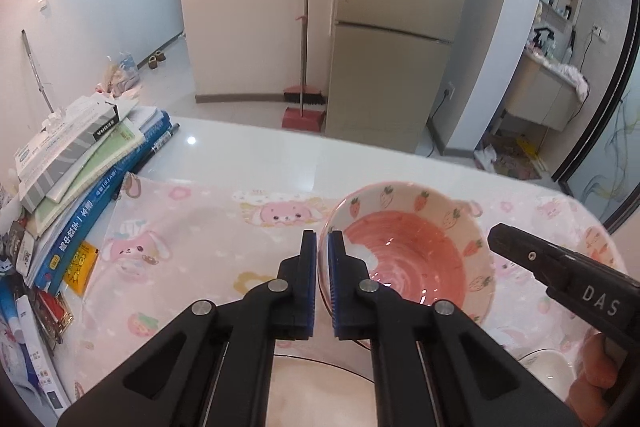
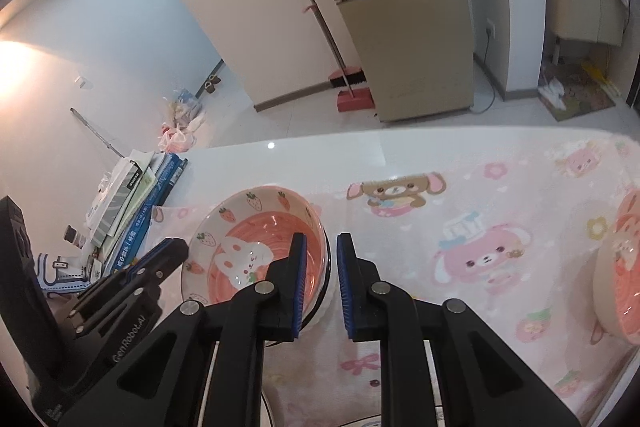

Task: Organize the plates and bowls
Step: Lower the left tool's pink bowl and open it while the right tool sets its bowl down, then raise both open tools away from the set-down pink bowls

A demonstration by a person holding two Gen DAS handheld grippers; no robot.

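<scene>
A pink bowl point(image 1: 408, 247) (strawberries ring its cream rim) stands on a pink cartoon tablecloth point(image 1: 200, 247). The left gripper point(image 1: 323, 283) pinches its rim; the right gripper point(image 2: 322, 287) hovers, jaws apart.

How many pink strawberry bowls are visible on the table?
2. One strawberry bowl sits between the two grippers, its rim between the left gripper fingers. A second bowl lies at the table's right edge, partly cut off. Others may be hidden.
</scene>
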